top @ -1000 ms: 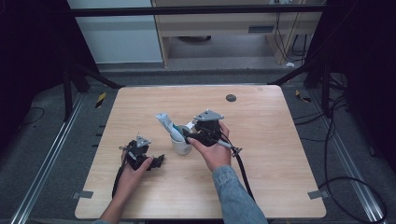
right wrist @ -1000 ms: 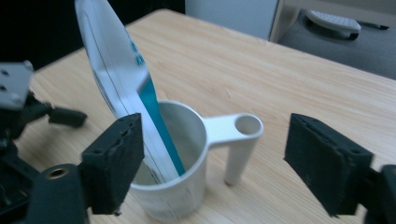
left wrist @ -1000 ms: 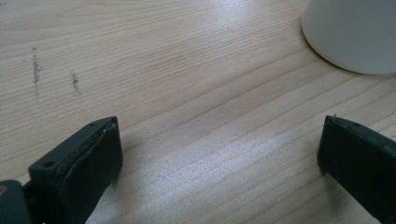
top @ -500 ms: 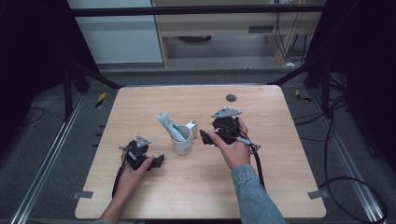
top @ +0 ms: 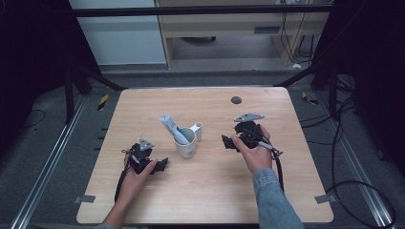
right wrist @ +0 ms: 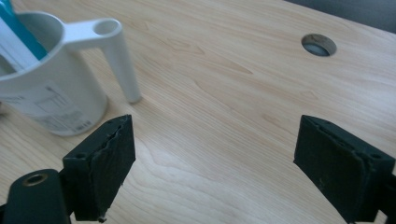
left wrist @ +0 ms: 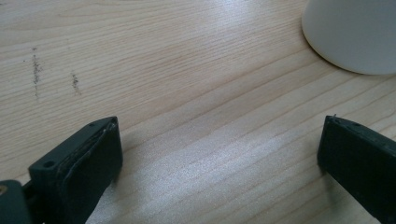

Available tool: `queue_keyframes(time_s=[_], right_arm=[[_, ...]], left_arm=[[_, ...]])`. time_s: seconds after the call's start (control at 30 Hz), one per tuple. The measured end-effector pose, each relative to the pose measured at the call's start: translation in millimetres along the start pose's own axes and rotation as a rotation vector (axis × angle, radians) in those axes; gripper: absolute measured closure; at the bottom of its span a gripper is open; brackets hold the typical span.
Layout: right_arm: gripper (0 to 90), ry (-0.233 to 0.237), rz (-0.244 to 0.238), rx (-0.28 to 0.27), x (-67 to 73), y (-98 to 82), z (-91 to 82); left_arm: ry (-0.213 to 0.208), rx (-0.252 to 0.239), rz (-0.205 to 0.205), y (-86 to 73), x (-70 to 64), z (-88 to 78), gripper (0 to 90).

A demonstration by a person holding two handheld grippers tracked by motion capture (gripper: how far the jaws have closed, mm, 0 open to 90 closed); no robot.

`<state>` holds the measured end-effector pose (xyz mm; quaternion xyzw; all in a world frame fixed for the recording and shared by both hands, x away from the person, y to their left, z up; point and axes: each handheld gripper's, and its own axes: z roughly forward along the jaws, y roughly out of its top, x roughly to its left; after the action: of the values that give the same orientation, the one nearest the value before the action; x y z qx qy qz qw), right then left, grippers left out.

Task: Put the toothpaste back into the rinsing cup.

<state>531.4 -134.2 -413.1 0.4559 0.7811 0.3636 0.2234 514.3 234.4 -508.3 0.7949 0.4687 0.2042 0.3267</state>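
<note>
Pulled back to the right since a moment ago, the right gripper (top: pixel 229 142) now sits well clear of the white cup (top: pixel 186 142) it was pressed up against a second earlier. Its jaws stand wide apart with only bare wood between them — nothing held. In the right gripper view the cup (right wrist: pixel 56 93) is at the upper left, its long handle (right wrist: pixel 116 56) reaching down to the table, a teal-and-white tube (right wrist: pixel 16 39) poking out of its mouth.

From above, the tube (top: pixel 172 129) leans up and to the left out of the cup, which stands upright near the middle of the wooden table (top: pixel 286 191). A small dark hole (top: pixel 236 99) marks the tabletop farther back.

The left gripper (top: pixel 160 164) hasn't moved — it rests low on the table at the front left, near the cup's base. In the left gripper view its jaws are spread wide over bare wood, empty, with the cup's (left wrist: pixel 355 32) white side at the upper right.
</note>
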Motion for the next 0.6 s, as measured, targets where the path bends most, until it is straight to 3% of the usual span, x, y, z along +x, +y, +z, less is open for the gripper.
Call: queue_keyframes(time_s=[0.53, 0.6], right_arm=[[11.6, -0.080, 0.010, 0.135, -33.6, -41.3, 18.5], [11.4, -0.090, 0.031, 0.160, -38.7, -51.8, 24.3]], left_arm=[[0.000, 0.000, 0.000, 0.0, 0.0, 0.0, 0.0], [0.000, -0.001, 0.000, 0.0, 0.0, 0.0, 0.0]])
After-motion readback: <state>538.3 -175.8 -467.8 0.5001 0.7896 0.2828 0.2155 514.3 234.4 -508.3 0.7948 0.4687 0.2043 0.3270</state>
